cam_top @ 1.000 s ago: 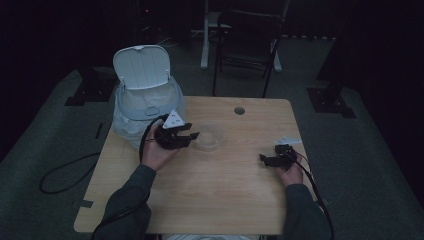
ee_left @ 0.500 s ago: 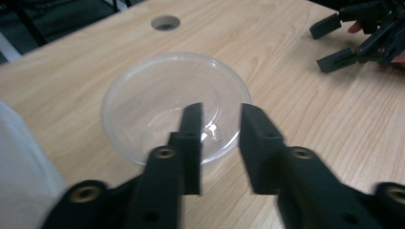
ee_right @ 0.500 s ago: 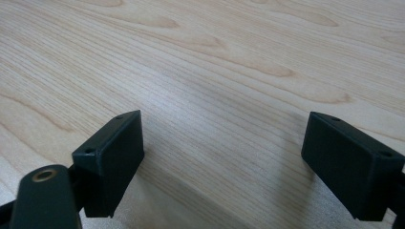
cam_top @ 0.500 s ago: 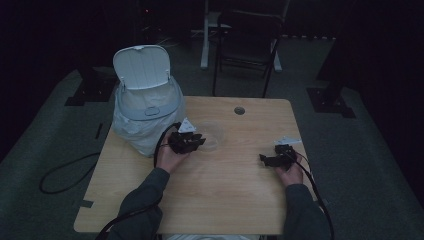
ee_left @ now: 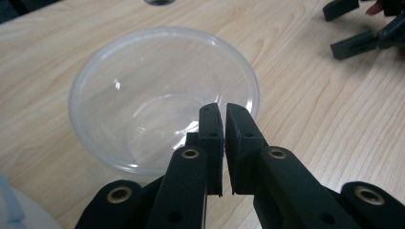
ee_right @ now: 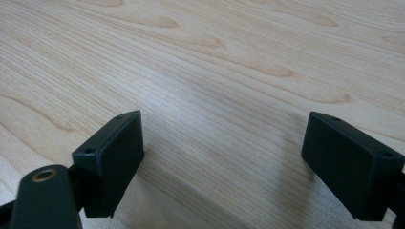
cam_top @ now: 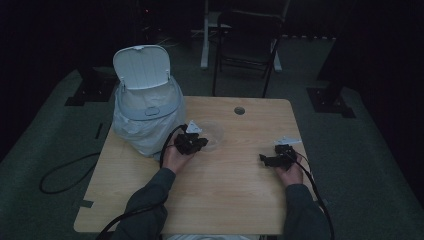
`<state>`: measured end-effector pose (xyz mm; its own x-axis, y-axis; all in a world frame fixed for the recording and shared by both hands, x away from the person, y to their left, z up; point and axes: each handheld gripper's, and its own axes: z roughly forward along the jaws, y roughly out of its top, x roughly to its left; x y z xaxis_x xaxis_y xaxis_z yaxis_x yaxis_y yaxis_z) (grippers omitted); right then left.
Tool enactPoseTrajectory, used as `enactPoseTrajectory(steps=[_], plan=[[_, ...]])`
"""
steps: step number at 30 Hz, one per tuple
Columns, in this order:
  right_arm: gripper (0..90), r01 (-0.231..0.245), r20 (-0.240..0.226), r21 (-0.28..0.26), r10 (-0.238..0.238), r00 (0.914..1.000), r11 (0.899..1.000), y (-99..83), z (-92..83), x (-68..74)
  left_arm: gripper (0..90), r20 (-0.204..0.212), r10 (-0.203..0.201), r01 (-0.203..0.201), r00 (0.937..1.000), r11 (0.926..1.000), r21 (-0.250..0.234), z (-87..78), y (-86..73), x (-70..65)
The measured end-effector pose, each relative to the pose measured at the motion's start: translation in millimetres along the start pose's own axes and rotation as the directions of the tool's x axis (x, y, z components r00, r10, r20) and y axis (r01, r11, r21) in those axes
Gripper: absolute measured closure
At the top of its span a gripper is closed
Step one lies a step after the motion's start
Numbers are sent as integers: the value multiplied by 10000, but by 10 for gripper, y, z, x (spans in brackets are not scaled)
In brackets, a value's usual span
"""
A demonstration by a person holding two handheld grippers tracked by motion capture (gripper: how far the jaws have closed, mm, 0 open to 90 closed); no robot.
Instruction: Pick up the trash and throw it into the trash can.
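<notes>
A dim recording studio: lone wooden table [cam_top: 220,200] on dark carpet, black stands [cam_top: 330,97] around

Clear colourless bowl [ee_left: 162,95] lying ahead of black left gripper [ee_left: 223,114], pale wood-grain table [ee_right: 215,62] showing beneath black right gripper [ee_right: 222,157], white bin [cam_top: 145,107] standing beside
</notes>
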<state>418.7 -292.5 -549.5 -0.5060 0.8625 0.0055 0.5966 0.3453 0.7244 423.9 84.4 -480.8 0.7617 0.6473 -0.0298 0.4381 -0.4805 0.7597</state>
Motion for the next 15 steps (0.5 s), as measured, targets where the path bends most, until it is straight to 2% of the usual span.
enactPoseTrajectory(steps=[7, 12, 15], plan=[[135, -2, -2, -2, 2, 10000, 10000, 0, 0, 0, 834, 42, 108, -109, 9999, 9999, 45, -19, -81, -82], [134, -15, -7, 0, 15, 10000, 10000, 0, 0, 1, 828, 110, 42, -43, 9999, 10000, 79, -44, -196, -184], [135, -13, -7, 0, 13, 10000, 10000, 0, 0, 1, 822, 76, 93, -96, 9999, 9995, 285, -29, -282, -244]])
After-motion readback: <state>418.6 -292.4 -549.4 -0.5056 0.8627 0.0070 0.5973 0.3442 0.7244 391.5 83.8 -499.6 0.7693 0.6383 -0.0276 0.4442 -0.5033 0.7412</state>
